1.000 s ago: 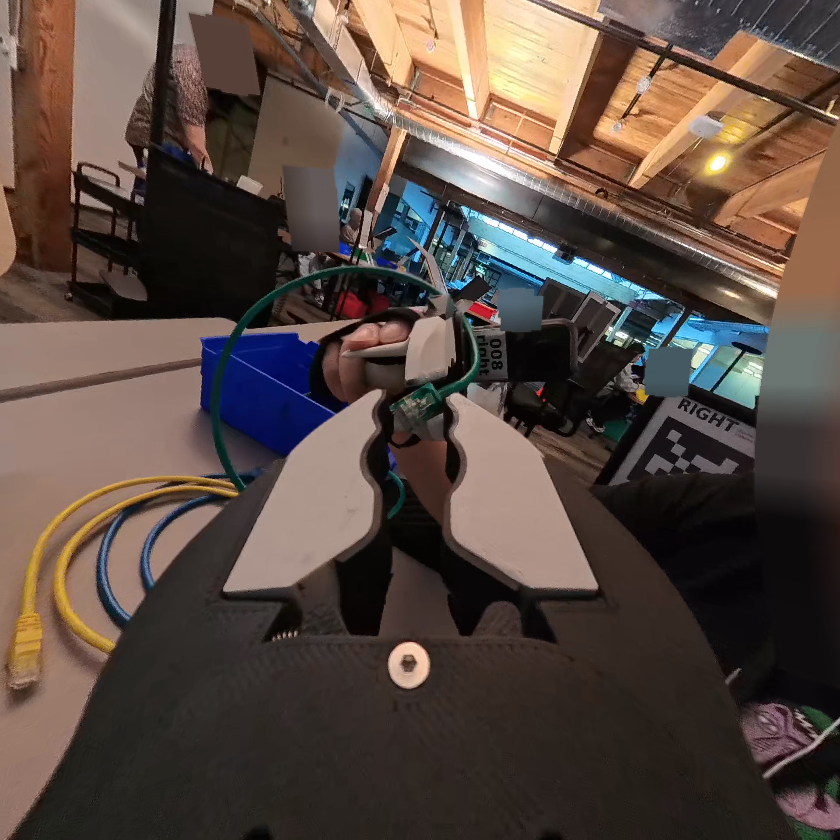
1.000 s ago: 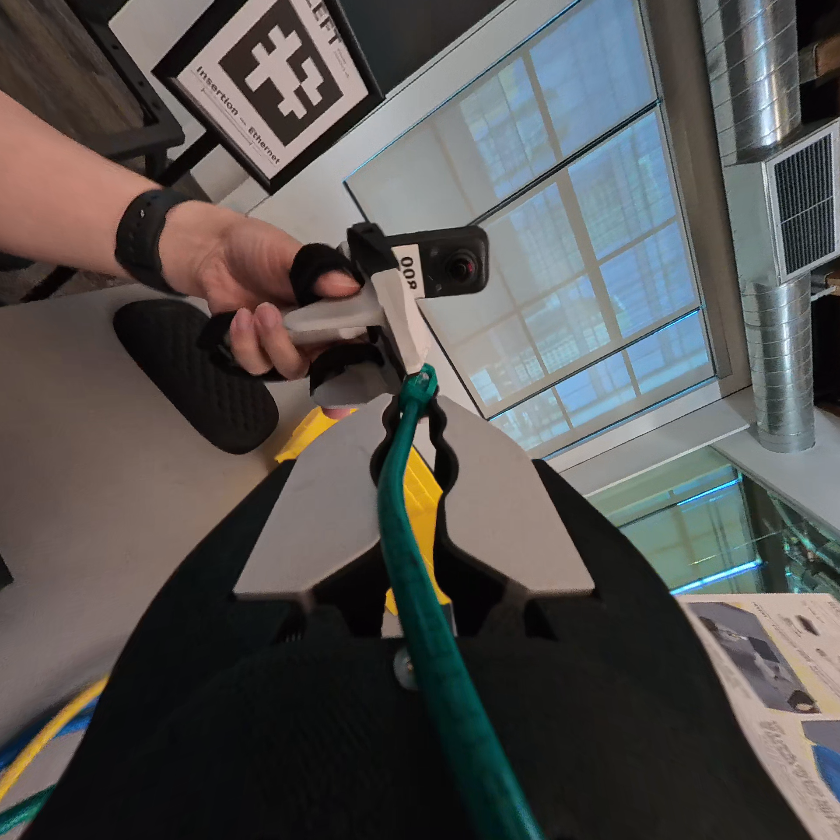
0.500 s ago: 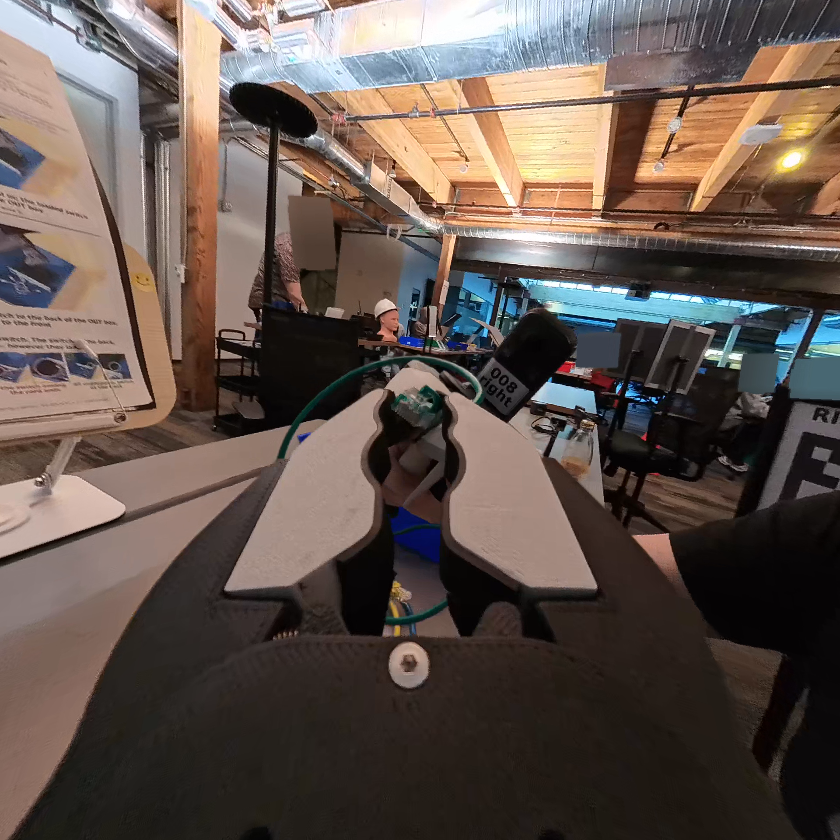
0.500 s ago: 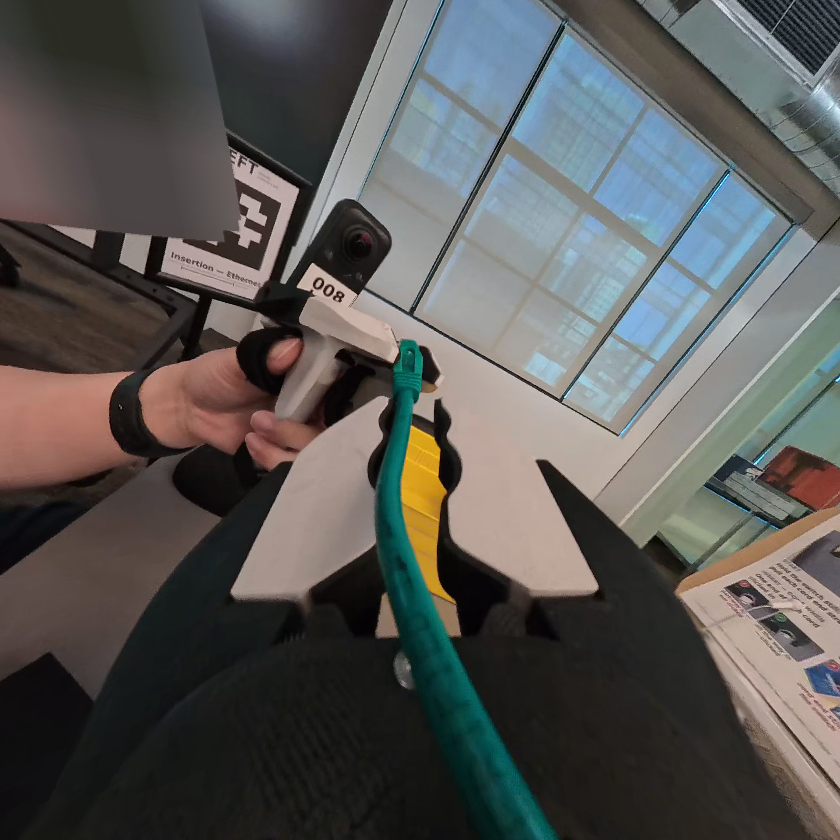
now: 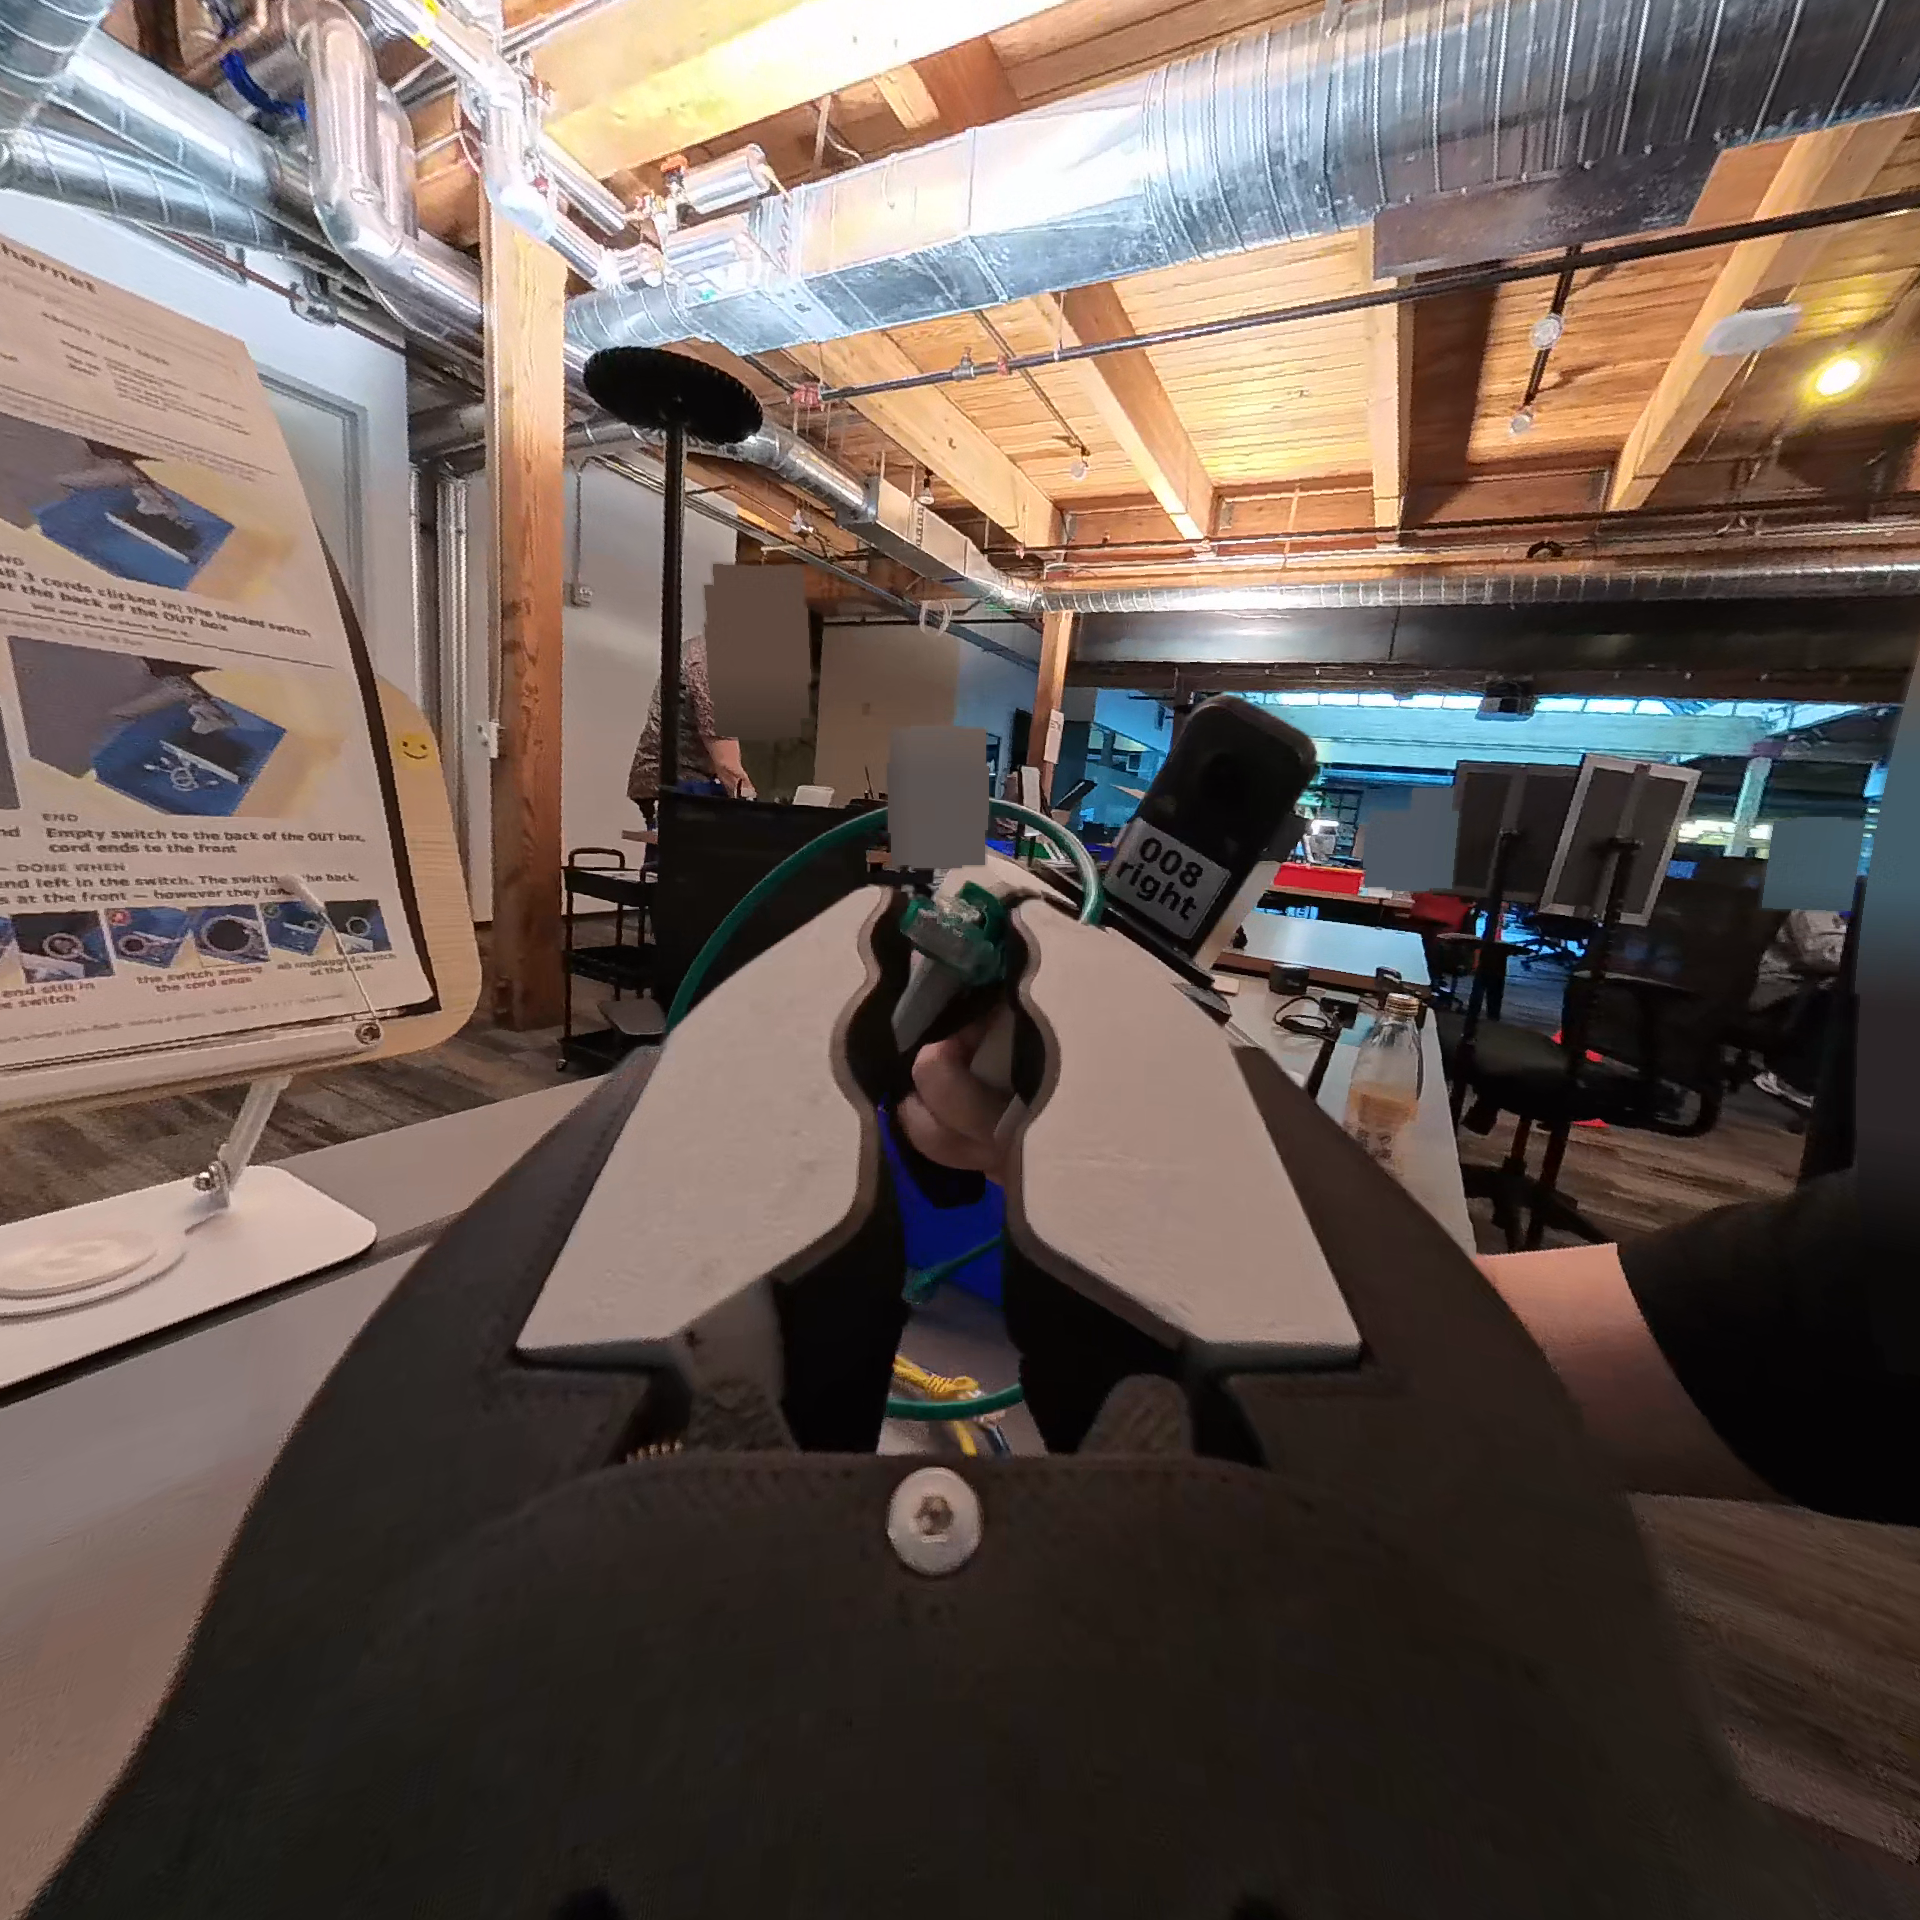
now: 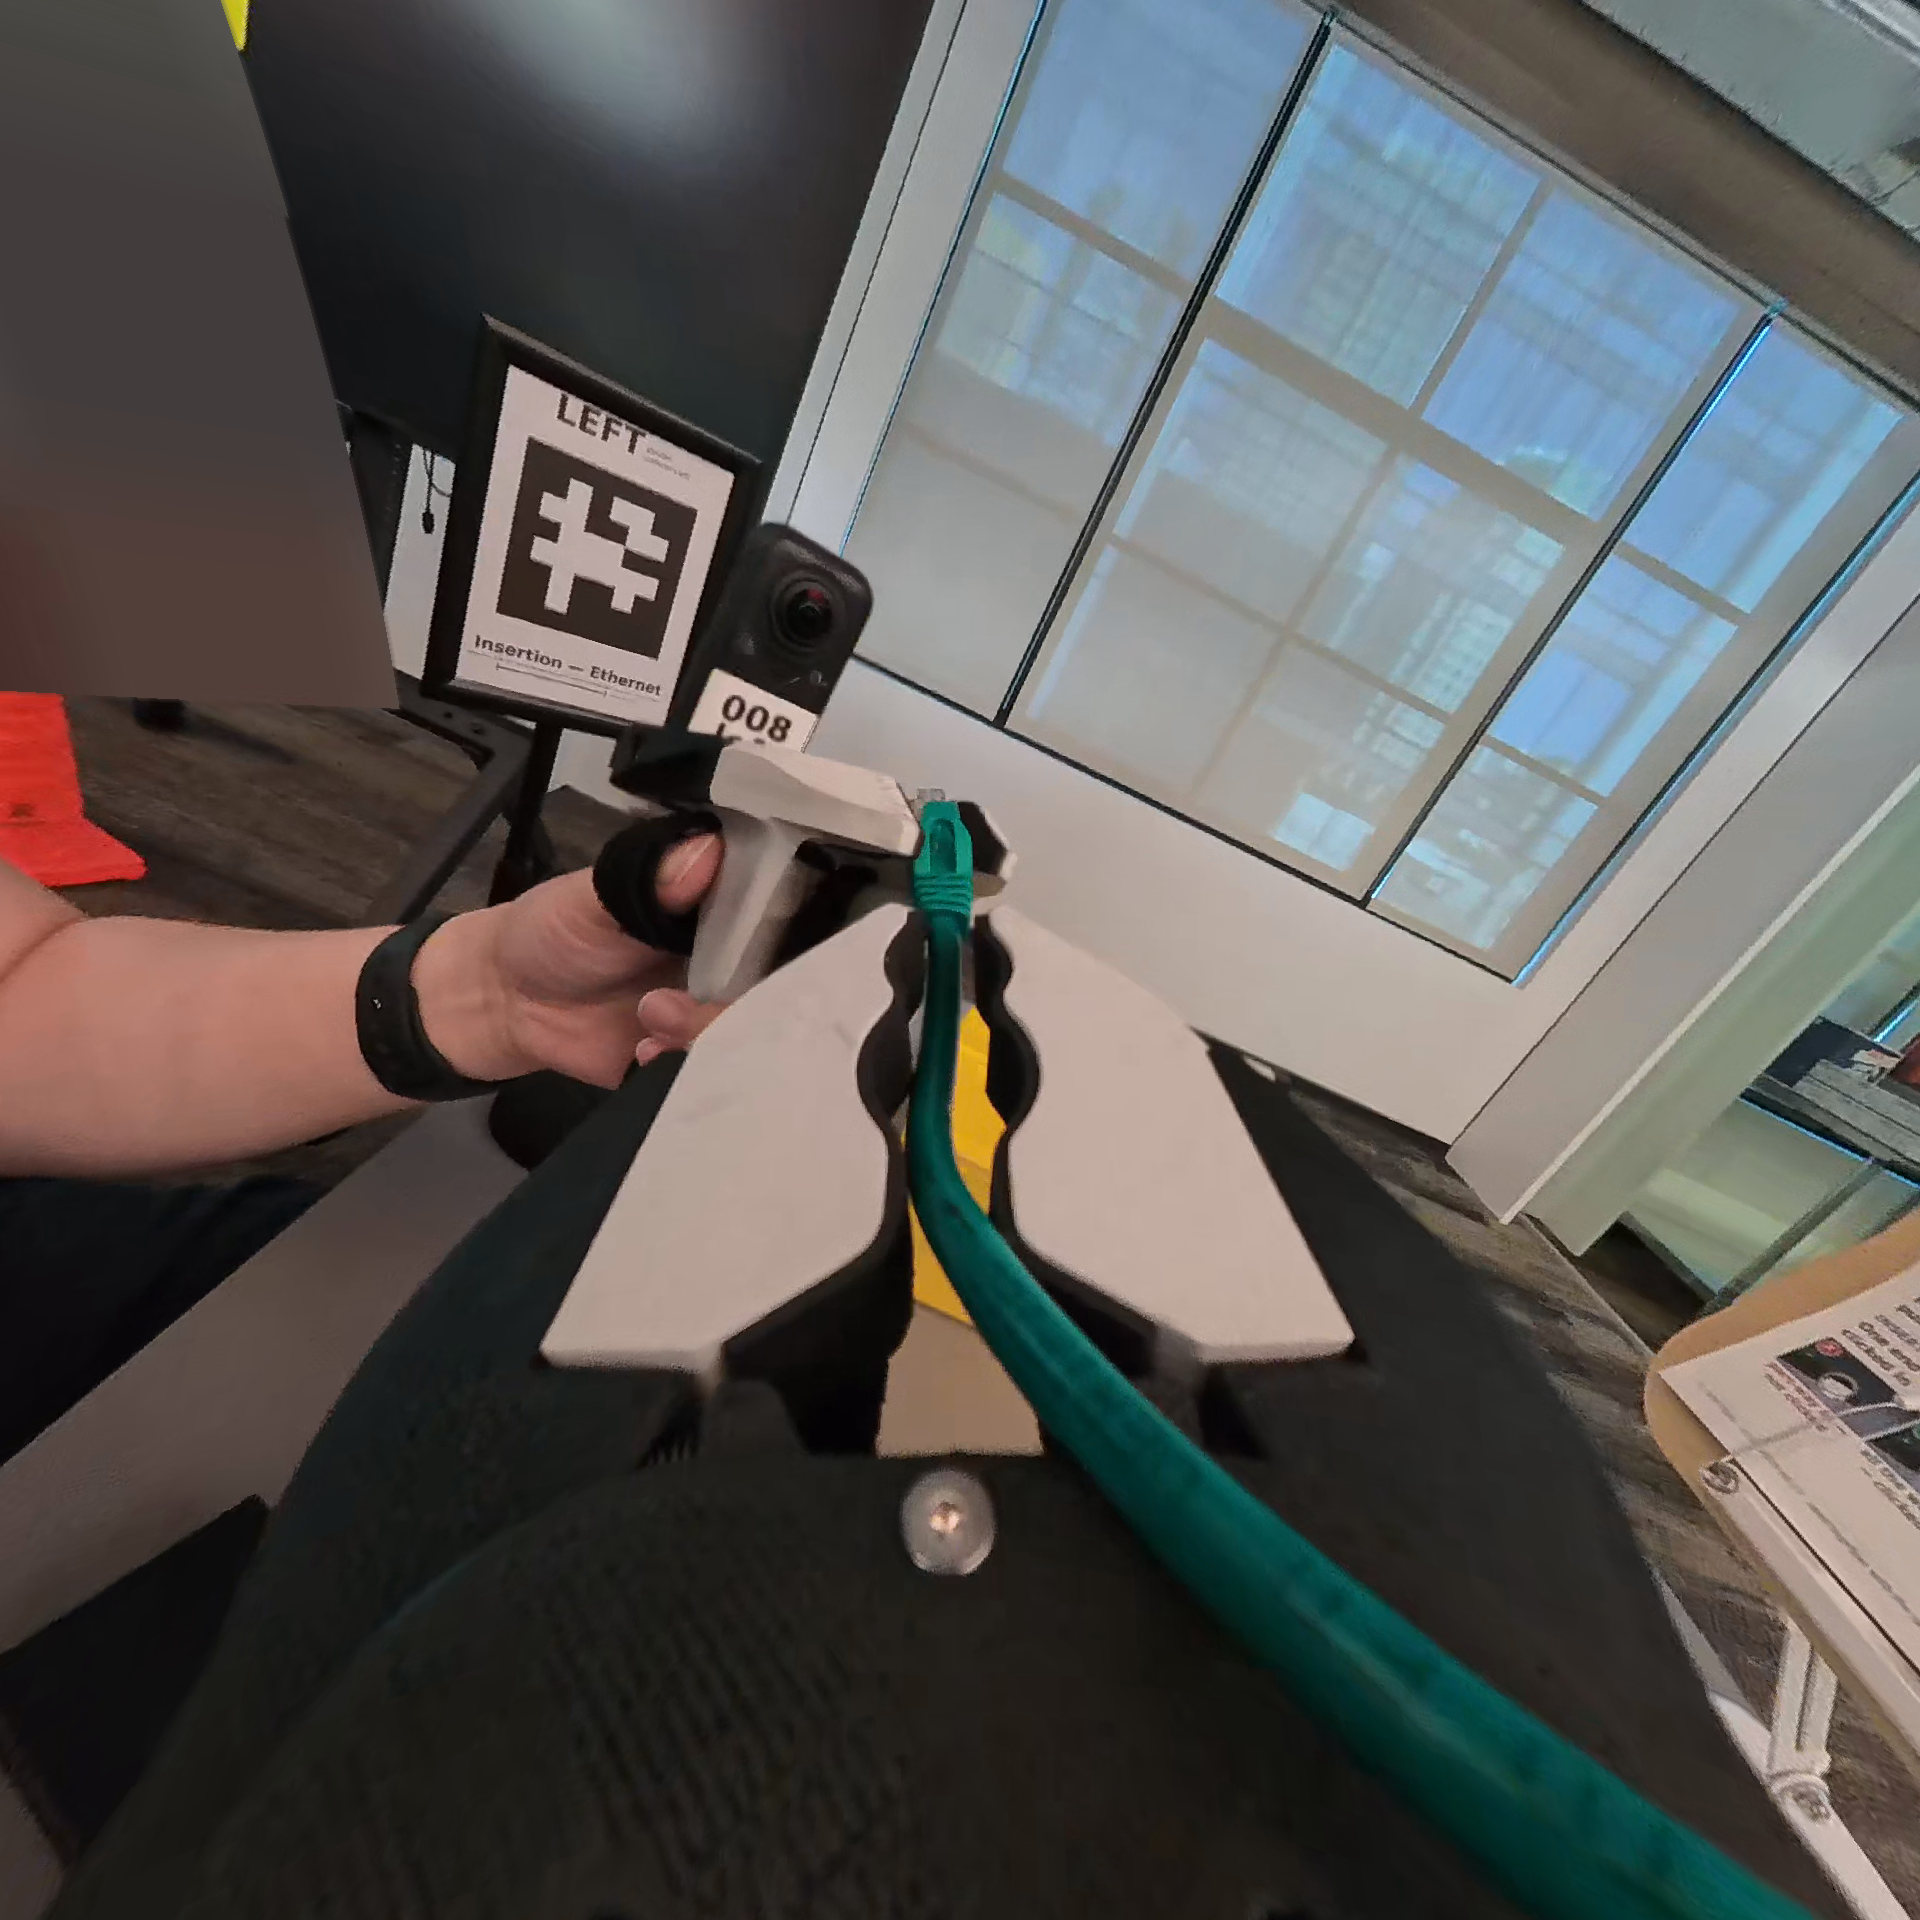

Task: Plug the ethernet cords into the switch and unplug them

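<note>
Timber beams and silver ducting across the top of the left wrist view now, with a propped instruction board (image 5: 208, 727) at the left edge of the grey surface (image 5: 156, 1455). Swung right up from a second ago, back when aimed down at loose yellow and blue cords on that surface. Still meeting tip to tip in mid-air, though, well clear of the surface. Left gripper (image 5: 948, 914) closed down to a narrow gap and pinching the clear plastic plug with its green boot (image 5: 951, 935); looks like a firm hold, slightly skewed across the tips. Right gripper (image 6: 943, 920) squeezed onto the green ethernet cord (image 6: 1039, 1299) just behind that boot, same grip as a second ago, with the rest trailing back between the fingers and out over the gripper body. Reads as a handover or a re-grip of the plug end, not an insertion yet: no switch anywhere in either view. As for the plug: see-through, stubby, latch side impossible to make out from here. As for the cord: thick, springy-looking, arching in a wide loop behind both grippers. Down through the gap, just a sliver of blue plastic bin (image 5: 940, 1226) and yellow cord (image 5: 935, 1387). Next up, probably, finding the switch and lining up a port.
</note>
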A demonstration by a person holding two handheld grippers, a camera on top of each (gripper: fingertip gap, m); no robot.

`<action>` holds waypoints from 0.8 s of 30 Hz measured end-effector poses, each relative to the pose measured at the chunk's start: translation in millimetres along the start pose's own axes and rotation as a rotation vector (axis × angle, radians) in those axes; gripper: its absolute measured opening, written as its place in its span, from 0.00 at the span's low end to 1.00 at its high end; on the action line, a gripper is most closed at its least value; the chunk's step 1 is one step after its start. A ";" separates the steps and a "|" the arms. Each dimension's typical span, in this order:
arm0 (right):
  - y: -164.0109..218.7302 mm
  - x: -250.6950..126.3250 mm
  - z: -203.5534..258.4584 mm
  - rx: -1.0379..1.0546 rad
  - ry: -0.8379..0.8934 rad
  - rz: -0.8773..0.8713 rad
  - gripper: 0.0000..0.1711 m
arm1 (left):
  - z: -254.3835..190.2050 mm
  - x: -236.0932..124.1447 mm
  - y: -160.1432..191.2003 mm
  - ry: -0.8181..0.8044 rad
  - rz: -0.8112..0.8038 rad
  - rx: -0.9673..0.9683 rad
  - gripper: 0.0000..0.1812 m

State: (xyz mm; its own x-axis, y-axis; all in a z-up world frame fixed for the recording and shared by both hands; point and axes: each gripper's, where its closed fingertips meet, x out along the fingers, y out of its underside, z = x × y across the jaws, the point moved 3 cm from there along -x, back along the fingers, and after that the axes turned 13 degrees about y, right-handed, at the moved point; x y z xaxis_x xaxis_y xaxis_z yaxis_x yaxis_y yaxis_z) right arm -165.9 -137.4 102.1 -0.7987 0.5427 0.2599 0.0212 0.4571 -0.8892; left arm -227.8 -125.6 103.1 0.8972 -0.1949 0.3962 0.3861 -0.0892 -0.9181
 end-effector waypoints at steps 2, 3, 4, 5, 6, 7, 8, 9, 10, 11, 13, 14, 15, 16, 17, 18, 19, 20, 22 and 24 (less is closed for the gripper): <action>0.1 -0.3 0.9 -0.009 -0.005 0.007 0.06 | -1.2 -0.4 0.2 0.002 0.003 0.008 0.09; -1.7 -0.9 1.2 -0.015 -0.002 -0.005 0.04 | -1.4 -0.1 0.5 0.001 0.006 0.012 0.09; -3.4 -1.2 1.0 -0.026 0.012 -0.021 0.03 | -2.2 0.2 0.3 0.004 0.004 0.015 0.09; -3.5 -0.9 1.8 -0.039 0.014 -0.021 0.04 | -2.6 0.4 -0.5 0.004 0.001 0.020 0.09; -2.7 -0.2 2.1 -0.045 0.013 -0.008 0.04 | -2.5 0.2 -0.9 -0.002 0.003 0.028 0.09; -2.6 -0.1 2.8 -0.040 0.004 0.002 0.04 | -3.0 0.1 -1.0 0.000 0.005 0.033 0.09; -3.6 -0.7 3.4 -0.032 -0.006 0.000 0.04 | -4.2 0.4 -1.2 0.007 0.006 0.036 0.09; -3.5 -0.9 3.6 -0.028 -0.011 0.003 0.05 | -4.8 0.5 -1.2 0.007 0.007 0.038 0.09; -2.7 -0.9 3.5 -0.032 -0.012 0.008 0.05 | -5.1 0.6 -1.2 0.004 0.010 0.045 0.09; -2.5 -1.1 3.6 -0.035 -0.013 0.007 0.06 | -5.5 0.8 -1.0 0.003 0.014 0.053 0.09; -1.8 -1.0 4.2 -0.042 -0.015 0.004 0.06 | -5.9 0.8 -1.4 0.005 0.009 0.051 0.09; -1.3 -0.8 4.4 -0.048 -0.014 0.005 0.07 | -6.2 0.8 -1.9 0.008 0.004 0.050 0.09; -0.8 -0.3 4.7 -0.051 -0.013 0.008 0.07 | -6.6 0.6 -2.3 0.011 0.001 0.052 0.09; 0.6 0.3 5.1 -0.055 -0.012 0.018 0.07 | -7.5 0.7 -2.9 0.017 -0.004 0.054 0.08; 2.2 0.7 5.7 -0.065 -0.012 0.024 0.07 | -8.8 1.1 -3.4 0.024 -0.007 0.057 0.08; 1.7 0.6 6.2 -0.070 -0.009 0.016 0.06 | -9.2 1.6 -3.1 0.024 -0.003 0.060 0.08; -0.9 0.0 6.6 -0.073 -0.004 -0.008 0.05 | -9.1 1.9 -3.0 0.020 -0.001 0.062 0.09; -1.6 0.1 7.5 -0.077 -0.003 -0.015 0.04 | -9.6 2.3 -4.2 0.022 -0.011 0.062 0.09; -2.1 1.0 7.9 -0.055 -0.007 -0.009 0.04 | -10.2 1.9 -5.1 0.025 -0.010 0.070 0.09; -2.9 1.1 8.8 -0.023 -0.021 -0.021 0.04 | -11.3 1.6 -5.6 0.032 -0.015 0.070 0.09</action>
State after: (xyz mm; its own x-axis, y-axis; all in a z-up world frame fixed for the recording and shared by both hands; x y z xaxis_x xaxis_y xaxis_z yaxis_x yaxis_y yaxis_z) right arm -172.1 -144.4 101.7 -0.8113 0.5185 0.2702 0.0179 0.4840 -0.8749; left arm -230.9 -136.5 108.9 0.8843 -0.2256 0.4087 0.4144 -0.0238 -0.9098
